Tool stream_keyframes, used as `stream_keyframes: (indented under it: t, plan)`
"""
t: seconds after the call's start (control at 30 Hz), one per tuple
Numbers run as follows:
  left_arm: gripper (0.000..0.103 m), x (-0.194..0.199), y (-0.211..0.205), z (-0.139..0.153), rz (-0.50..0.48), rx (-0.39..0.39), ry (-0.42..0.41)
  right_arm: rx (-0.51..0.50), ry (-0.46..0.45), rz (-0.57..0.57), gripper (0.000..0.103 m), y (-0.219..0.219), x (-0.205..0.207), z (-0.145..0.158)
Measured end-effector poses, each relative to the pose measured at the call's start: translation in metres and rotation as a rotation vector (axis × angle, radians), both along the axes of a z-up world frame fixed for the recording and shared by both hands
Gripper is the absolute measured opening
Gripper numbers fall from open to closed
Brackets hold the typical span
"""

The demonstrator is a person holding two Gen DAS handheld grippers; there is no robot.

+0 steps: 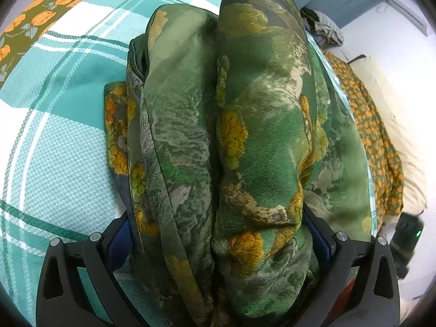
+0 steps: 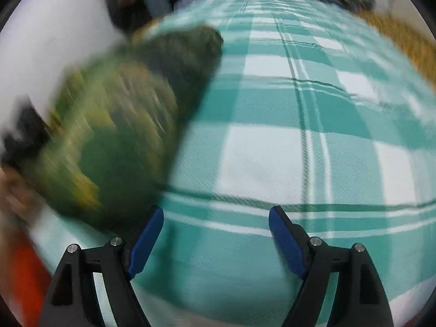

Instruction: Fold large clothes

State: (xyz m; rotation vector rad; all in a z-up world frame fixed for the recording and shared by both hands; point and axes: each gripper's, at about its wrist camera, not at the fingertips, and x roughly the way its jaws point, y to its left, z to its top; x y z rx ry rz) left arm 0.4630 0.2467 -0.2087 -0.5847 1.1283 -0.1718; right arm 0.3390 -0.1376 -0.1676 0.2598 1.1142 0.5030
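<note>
The folded garment is gripped between the left gripper fingers above the bed, its long axis running along them, while the right gripper is held open and empty, the bundle lying to its left.

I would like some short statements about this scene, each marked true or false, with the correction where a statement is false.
1. The left gripper has the green floral garment bunched between its fingers. True.
2. The right gripper is clamped on the garment. False: its jaws stand open with only the bed cover behind them; the garment lies to their left.
3. The bed cover is plain red. False: it is a teal and white check.
4. The right wrist view is blurred on the garment. True.
</note>
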Motion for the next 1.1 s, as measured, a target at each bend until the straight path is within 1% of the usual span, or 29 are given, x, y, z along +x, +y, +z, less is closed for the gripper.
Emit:
stream_keyframes:
  t: [0.03,0.07,0.13,0.17,0.23,0.27,0.3,0.33,0.4,0.43,0.47,0.5,0.53,0.57,0.6,0.63,0.7,0.73,0.8,0.9,1.0,1.1]
  plan:
    - [0.102,0.0,0.002,-0.002,0.0,-0.01,0.002,0.063,0.011,0.002,0.082,-0.001,0.003,0.003]
    - [0.102,0.0,0.003,-0.003,-0.001,-0.015,0.004,0.149,0.036,0.018,0.082,0.002,0.013,0.005]
    - [0.103,0.0,0.006,-0.007,-0.006,-0.023,0.012,0.188,0.063,0.037,0.082,0.011,0.03,0.003]
    - [0.103,0.0,0.008,-0.007,-0.01,-0.023,0.015,0.205,0.085,0.047,0.082,0.017,0.041,-0.001]
    - [0.103,0.0,0.01,-0.007,-0.016,-0.021,0.022,0.235,0.099,0.061,0.082,0.029,0.06,-0.009]
    - [0.102,0.0,0.01,-0.007,-0.018,-0.021,0.025,0.242,0.117,0.085,0.082,0.039,0.072,-0.017]
    - [0.102,0.001,0.011,-0.007,-0.02,-0.021,0.028,0.26,0.141,0.101,0.082,0.044,0.08,-0.024]
    - [0.102,0.002,0.013,-0.008,-0.022,-0.025,0.033,0.328,0.209,0.112,0.083,0.05,0.092,-0.039]
    - [0.103,0.004,0.016,-0.01,-0.019,-0.035,0.043,0.397,0.285,0.079,0.085,0.053,0.103,-0.057]
    - [0.102,0.004,0.017,-0.011,-0.019,-0.037,0.046,0.399,0.291,0.079,0.085,0.055,0.106,-0.06]
    - [0.102,0.005,0.017,-0.011,-0.019,-0.035,0.048,0.374,0.277,0.082,0.084,0.059,0.108,-0.059]
    - [0.099,0.004,0.017,-0.01,-0.017,-0.03,0.049,0.34,0.253,0.088,0.081,0.064,0.108,-0.056]
    - [0.09,0.003,0.017,-0.008,-0.016,-0.029,0.048,0.27,0.215,0.104,0.078,0.073,0.105,-0.047]
    - [0.086,0.002,0.015,-0.001,-0.009,-0.019,0.042,0.24,0.196,0.11,0.071,0.076,0.103,-0.042]
    - [0.076,-0.001,0.013,0.007,-0.004,0.009,0.033,0.206,0.169,0.121,0.064,0.08,0.099,-0.033]
    - [0.067,-0.004,0.012,0.014,-0.003,0.025,0.028,0.197,0.155,0.13,0.061,0.082,0.097,-0.028]
    - [0.058,-0.01,0.01,0.03,-0.002,0.045,0.012,0.189,0.1,0.163,0.055,0.085,0.09,-0.009]
    - [0.056,-0.014,0.009,0.039,-0.002,0.046,-0.005,0.193,0.081,0.171,0.054,0.085,0.085,-0.004]
    - [0.055,-0.021,0.012,0.054,0.003,0.025,-0.04,0.221,0.025,0.191,0.053,0.083,0.075,0.016]
    - [0.055,-0.026,0.017,0.076,0.003,-0.01,-0.098,0.251,-0.025,0.191,0.053,0.076,0.068,0.036]
    - [0.055,-0.036,0.017,0.103,-0.004,0.003,-0.156,0.288,-0.059,0.188,0.053,0.062,0.07,0.054]
    - [0.055,-0.037,0.016,0.127,-0.012,0.016,-0.198,0.301,-0.117,0.192,0.053,0.057,0.086,0.074]
